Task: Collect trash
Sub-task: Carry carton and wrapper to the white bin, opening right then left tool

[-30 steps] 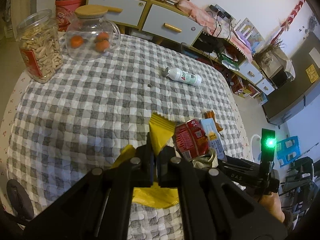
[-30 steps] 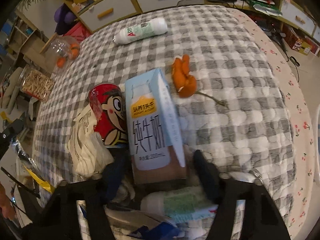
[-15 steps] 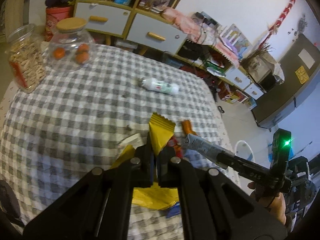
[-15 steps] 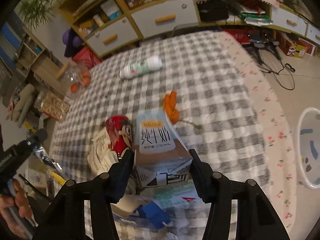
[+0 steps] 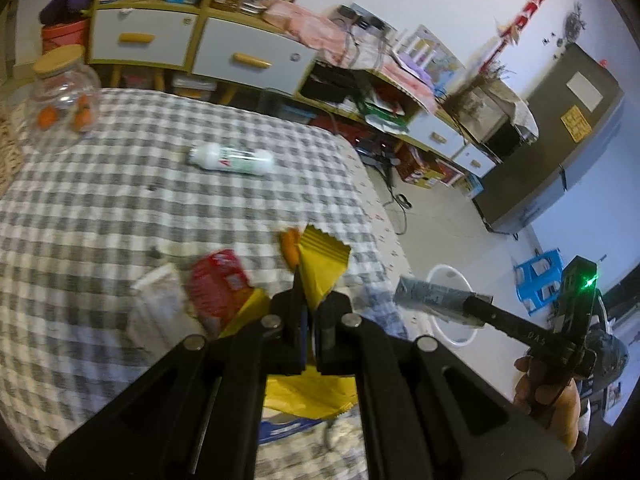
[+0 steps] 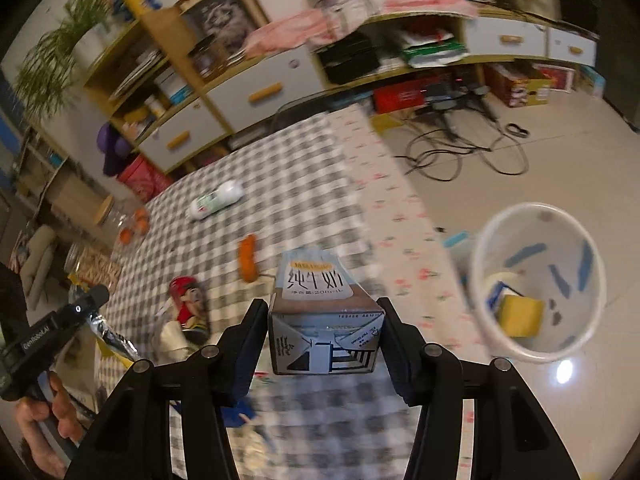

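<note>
My right gripper (image 6: 325,320) is shut on a blue-and-brown milk carton (image 6: 320,304) and holds it in the air above the table's right edge, left of a white waste bin (image 6: 538,280) on the floor. The bin holds a yellow wrapper and blue scraps. My left gripper (image 5: 310,304) is shut on a yellow wrapper (image 5: 320,268) above the table. On the checked tablecloth (image 5: 120,208) lie a red can (image 5: 218,288), crumpled white paper (image 5: 160,304), an orange peel (image 5: 290,246) and a white bottle (image 5: 232,158). The carton also shows in the left wrist view (image 5: 434,304).
A glass jar with oranges (image 5: 64,96) stands at the table's far left. Cabinets with drawers (image 5: 192,48) line the wall behind. Cables (image 6: 460,152) lie on the floor beyond the table. A blue stool (image 5: 538,280) stands past the bin.
My right gripper has lifted the milk carton off the table and carried it right, toward the bin. My left gripper has risen with the yellow wrapper still in it.
</note>
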Motion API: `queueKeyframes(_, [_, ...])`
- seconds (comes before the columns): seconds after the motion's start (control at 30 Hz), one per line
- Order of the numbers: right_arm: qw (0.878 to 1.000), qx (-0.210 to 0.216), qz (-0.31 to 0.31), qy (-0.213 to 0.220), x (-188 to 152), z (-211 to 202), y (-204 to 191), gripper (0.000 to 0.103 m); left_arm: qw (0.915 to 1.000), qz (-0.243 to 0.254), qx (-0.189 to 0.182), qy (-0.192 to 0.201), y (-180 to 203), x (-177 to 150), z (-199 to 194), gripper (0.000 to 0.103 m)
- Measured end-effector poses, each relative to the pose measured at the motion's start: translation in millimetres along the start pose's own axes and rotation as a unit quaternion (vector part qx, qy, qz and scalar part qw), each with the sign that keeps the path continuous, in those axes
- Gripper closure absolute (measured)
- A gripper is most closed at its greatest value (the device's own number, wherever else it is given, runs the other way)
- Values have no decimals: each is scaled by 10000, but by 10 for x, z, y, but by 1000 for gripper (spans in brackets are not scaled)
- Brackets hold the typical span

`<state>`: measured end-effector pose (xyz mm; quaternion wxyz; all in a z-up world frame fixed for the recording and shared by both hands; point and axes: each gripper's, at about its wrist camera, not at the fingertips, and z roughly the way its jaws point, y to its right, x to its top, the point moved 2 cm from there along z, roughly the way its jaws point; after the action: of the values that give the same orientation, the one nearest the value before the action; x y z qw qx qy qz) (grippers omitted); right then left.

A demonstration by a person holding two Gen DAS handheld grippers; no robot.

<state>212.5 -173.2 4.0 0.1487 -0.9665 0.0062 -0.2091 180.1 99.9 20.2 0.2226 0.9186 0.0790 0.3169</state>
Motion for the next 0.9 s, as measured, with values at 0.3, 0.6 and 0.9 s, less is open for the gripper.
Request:
queueKeyframes(0.3, [9968, -444, 626, 212, -8, -339, 820, 48, 9994, 208, -202, -179, 449, -77, 309, 100])
queueKeyframes(0.6, [9896, -867, 1074, 395, 2, -493, 1355, 48, 9984, 253, -396, -327, 877, -165, 663, 100])
queueKeyframes(0.9, [9808, -1280, 1449, 253, -45, -500, 1833, 30, 9971, 379, -559, -338, 1433, -193, 955, 100])
